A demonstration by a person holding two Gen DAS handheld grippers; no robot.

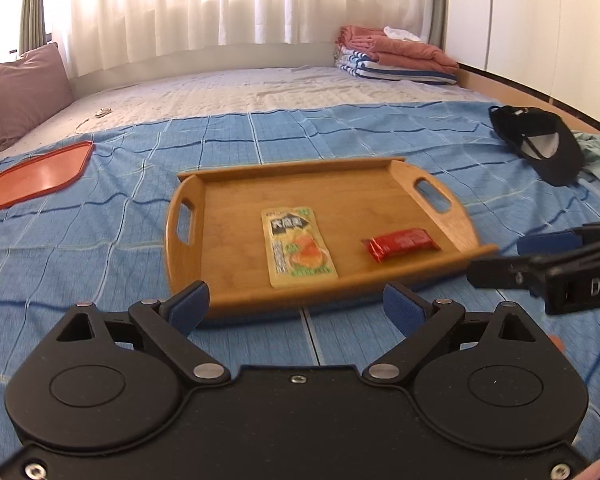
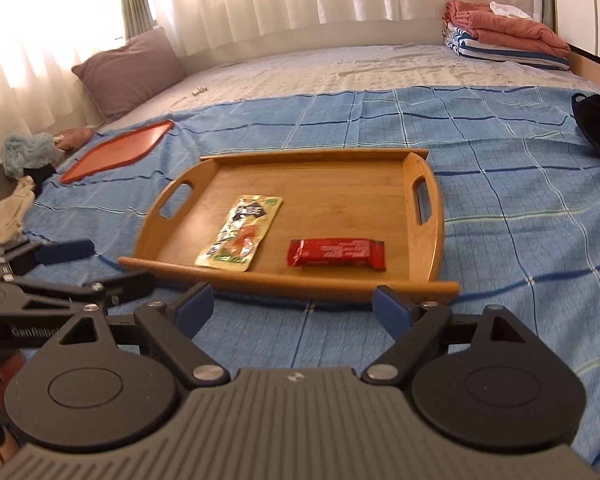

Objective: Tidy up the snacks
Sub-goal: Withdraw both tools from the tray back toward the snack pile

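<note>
A wooden tray (image 1: 388, 172) with two handles lies on the blue checked bedspread; it also shows in the right wrist view (image 2: 320, 156). In it lie a yellow snack packet (image 1: 298, 246) (image 2: 240, 238) and a red wrapped bar (image 1: 400, 244) (image 2: 336, 253). My left gripper (image 1: 296, 306) is open and empty just in front of the tray's near rim. My right gripper (image 2: 294, 306) is open and empty, also in front of the near rim. Each gripper shows at the edge of the other's view, the right one (image 1: 500, 260) and the left one (image 2: 80, 264).
A red-orange flat lid (image 1: 36, 178) (image 2: 118, 150) lies left of the tray. A black cap (image 1: 544, 144) lies at the right. Folded towels (image 1: 396, 54) sit at the far right, a purple pillow (image 1: 22, 88) at the far left, and loose cloths (image 2: 20, 168) at the left bed edge.
</note>
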